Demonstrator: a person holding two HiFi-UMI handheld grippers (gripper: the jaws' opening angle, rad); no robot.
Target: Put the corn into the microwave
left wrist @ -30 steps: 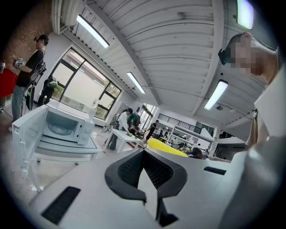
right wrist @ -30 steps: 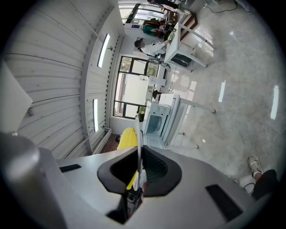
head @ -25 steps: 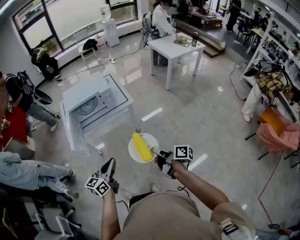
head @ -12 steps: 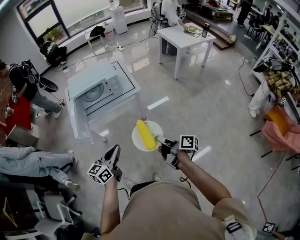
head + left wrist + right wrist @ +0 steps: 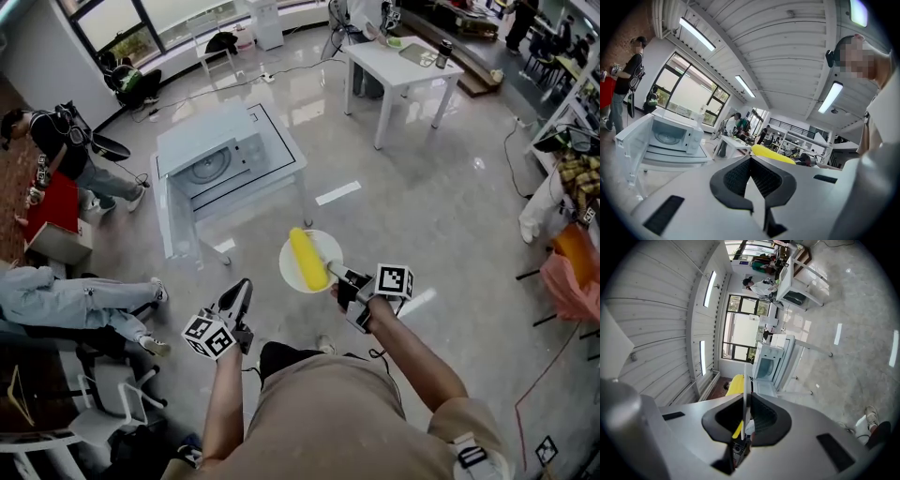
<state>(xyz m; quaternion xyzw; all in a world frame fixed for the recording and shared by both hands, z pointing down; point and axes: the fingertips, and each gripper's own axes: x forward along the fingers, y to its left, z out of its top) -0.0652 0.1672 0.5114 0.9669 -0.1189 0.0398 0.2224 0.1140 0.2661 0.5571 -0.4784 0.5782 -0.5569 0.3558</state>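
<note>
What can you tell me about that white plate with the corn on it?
The plate is round, white and plain; it may be ceramic or plastic. It is held roughly level above the floor, its near rim pinched between the shut jaws of the right hand-held gripper. A yellow corn cob lies across it. Nothing else touches it.

- Microwave (image 5: 230, 155): door (image 5: 165, 217) swung wide to its left; cavity mouth unobstructed.
- Floor (image 5: 255, 246) in front of microwave: open passage.
- Seated person's legs (image 5: 75, 300): left of approach.
- White table (image 5: 403, 61): beyond, well apart.
</note>
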